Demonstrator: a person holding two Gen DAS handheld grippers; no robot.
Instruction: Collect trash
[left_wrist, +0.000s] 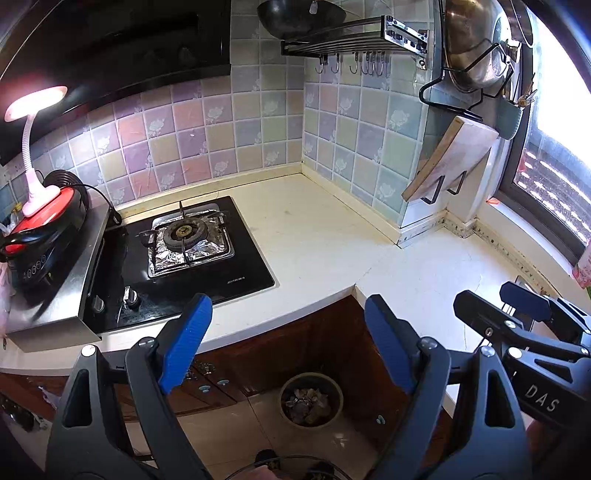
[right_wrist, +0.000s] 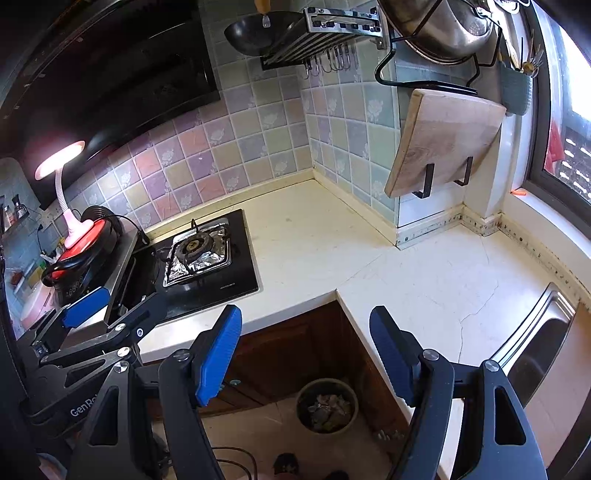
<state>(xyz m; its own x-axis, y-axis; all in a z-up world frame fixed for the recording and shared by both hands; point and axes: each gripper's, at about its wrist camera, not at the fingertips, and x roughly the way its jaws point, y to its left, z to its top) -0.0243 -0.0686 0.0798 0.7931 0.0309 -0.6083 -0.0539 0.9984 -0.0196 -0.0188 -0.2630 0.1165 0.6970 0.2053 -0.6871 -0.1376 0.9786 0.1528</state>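
Above the worktop (right_wrist: 424, 266) corner, both the left gripper (left_wrist: 288, 343) and right gripper (right_wrist: 306, 354) are hanging wide open and empty, while the trash is sitting heaped in the bin (right_wrist: 327, 406) on the floor below, likely risking spillage if more is dropped carelessly.

- Left hand-held gripper (left_wrist: 288, 343): jaws stand wide apart, blue pads facing each other, nothing between them.
- Right hand-held gripper (left_wrist: 517, 314): seen at the right edge over the bench (left_wrist: 325, 236); its jaw state cannot be judged from here.
- Trash bin (left_wrist: 311, 399): round, on the floor in the cabinet corner below the bench, holding crumpled scraps.
- Gas hob (left_wrist: 184, 258): set in the bench, burner ringed with foil.
- Desk lamp (left_wrist: 33, 147): lit, standing on a red-topped appliance at left.
- Cutting board (left_wrist: 450, 158): leaning in a wall bracket.
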